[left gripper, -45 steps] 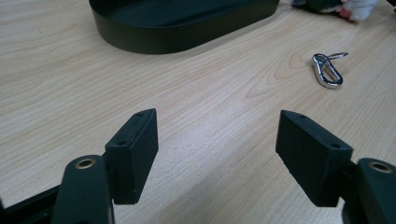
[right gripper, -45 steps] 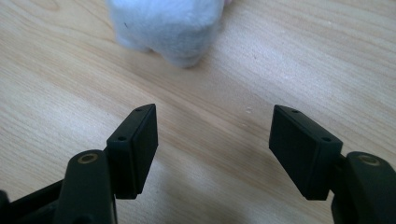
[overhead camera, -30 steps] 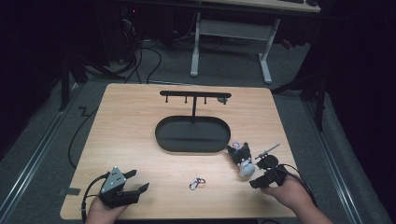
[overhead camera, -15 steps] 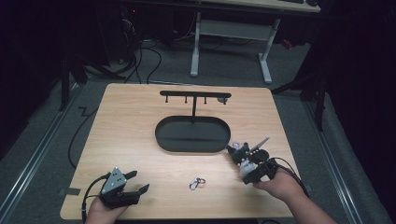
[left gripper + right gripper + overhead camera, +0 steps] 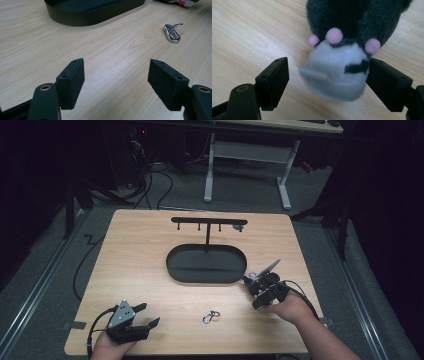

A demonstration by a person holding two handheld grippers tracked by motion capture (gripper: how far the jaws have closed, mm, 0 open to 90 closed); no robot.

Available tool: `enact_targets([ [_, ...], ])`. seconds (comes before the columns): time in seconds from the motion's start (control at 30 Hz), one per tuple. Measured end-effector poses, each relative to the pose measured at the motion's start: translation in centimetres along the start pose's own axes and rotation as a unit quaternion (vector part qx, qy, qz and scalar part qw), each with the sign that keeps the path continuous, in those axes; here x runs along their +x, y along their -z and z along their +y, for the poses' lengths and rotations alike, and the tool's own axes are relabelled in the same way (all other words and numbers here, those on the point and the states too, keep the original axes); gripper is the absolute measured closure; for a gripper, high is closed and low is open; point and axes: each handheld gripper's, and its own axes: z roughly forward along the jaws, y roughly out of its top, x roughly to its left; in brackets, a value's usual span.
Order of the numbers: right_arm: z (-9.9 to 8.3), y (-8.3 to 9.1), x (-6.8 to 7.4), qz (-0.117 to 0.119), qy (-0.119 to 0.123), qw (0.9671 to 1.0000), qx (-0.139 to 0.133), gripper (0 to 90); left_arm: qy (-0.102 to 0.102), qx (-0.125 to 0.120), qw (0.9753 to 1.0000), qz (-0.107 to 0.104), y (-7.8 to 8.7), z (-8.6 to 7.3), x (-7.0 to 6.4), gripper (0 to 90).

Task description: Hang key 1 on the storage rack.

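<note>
The plush toy (image 5: 342, 47) lies on the table (image 5: 140, 260) just right of the oval tray (image 5: 206, 264), white end toward the right gripper (image 5: 328, 80), fingers apart around it. Free wood to the right edge. Right gripper has moved fwd vs. 1 s ago. Left gripper (image 5: 116, 80) fingers apart, w/ nothing between.

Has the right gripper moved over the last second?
Yes. The right gripper has moved toward the oval black tray, now near its right end, jaws open around the plush toy.
</note>
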Motion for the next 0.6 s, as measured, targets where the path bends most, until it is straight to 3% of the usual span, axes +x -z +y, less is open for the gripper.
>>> enact_targets([
  [0.07,0.23,-0.3,-0.3,-0.002,0.005,1.0,0.0,21.6,0.0,0.0,1.0,0.0,-0.01,-0.01,-0.03,30.2],
  [0.1,0.32,-0.43,-0.33,0.001,-0.011,0.9999,0.003,22.9,-0.001,0.001,1.0,-0.001,0.0,-0.02,-0.04,30.2],
  [0.2,0.56,-0.52,-0.55,-0.007,-0.022,0.9997,-0.001,28.5,-0.004,0.001,1.0,0.0,0.0,-0.05,-0.06,30.2],
  [0.6,0.4,-0.83,-0.81,0.005,-0.021,0.9997,-0.011,41.9,-0.008,-0.001,1.0,0.0,0.01,-0.06,-0.19,30.3],
])
